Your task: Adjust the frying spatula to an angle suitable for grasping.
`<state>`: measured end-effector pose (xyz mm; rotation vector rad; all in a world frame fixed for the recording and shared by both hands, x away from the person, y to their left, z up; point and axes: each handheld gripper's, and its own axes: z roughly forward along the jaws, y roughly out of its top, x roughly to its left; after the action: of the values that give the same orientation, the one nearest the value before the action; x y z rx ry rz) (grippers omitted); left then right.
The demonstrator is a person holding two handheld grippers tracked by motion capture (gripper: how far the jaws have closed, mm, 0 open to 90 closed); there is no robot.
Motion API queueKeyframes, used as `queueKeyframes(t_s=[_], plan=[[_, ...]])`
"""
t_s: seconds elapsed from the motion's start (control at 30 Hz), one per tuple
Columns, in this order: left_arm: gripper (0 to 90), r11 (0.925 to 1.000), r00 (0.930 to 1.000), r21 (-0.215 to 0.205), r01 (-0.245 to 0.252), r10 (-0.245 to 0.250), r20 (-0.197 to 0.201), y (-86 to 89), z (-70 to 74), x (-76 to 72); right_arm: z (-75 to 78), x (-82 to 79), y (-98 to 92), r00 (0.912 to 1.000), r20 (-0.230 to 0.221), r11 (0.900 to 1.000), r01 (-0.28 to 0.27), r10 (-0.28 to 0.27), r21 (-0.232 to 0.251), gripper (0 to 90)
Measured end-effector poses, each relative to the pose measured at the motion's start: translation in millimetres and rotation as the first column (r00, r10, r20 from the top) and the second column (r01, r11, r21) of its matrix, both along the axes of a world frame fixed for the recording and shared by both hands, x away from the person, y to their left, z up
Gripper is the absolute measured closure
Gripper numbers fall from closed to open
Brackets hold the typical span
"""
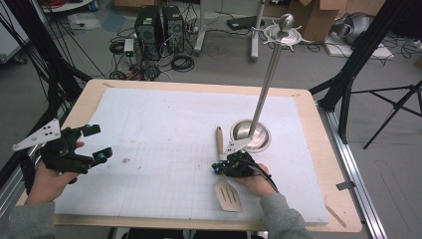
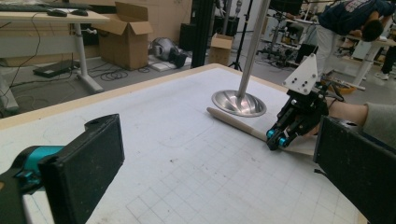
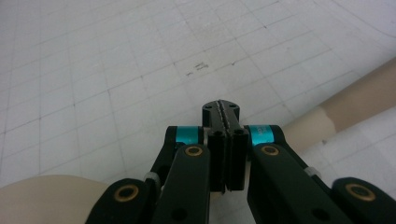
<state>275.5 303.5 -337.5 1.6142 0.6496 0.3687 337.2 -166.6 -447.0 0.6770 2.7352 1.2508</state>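
- A pale wooden spatula [image 1: 225, 179] lies flat on the white gridded mat [image 1: 164, 129], just left of the steel stand's round base [image 1: 251, 135], blade toward the person.
- The right gripper [image 1: 219, 168], jaws pressed together with nothing between them, hovers at the spatula's neck.
- The left gripper [image 1: 97, 144], jaws wide and empty, hangs well left of the spatula, bare mat between.

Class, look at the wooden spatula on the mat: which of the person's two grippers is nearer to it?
Right. The right gripper, jaws shut, sits right over the wooden spatula, above its neck. The left gripper, jaws open, is far off across the mat near its left edge.
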Motion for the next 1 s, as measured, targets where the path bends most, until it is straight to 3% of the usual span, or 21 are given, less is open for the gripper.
queueKeyframes(t_s=[0.23, 1.0], plan=[[2.3, 1.0000, 1.0000, 0.001, 0.008, -0.008, -0.001, -1.6, 0.1, 2.1, -0.1, -5.9, -7.6, 0.9997, -0.022, 1.000, -0.001, 0.001, 0.007, 90.0], [2.3, 0.9998, 0.9998, -0.004, 0.017, -0.017, 0.005, -4.3, 1.6, 4.2, -2.2, -25.1, -36.7, 0.9992, -0.035, 0.999, -0.016, 0.017, 0.032, 90.0]])
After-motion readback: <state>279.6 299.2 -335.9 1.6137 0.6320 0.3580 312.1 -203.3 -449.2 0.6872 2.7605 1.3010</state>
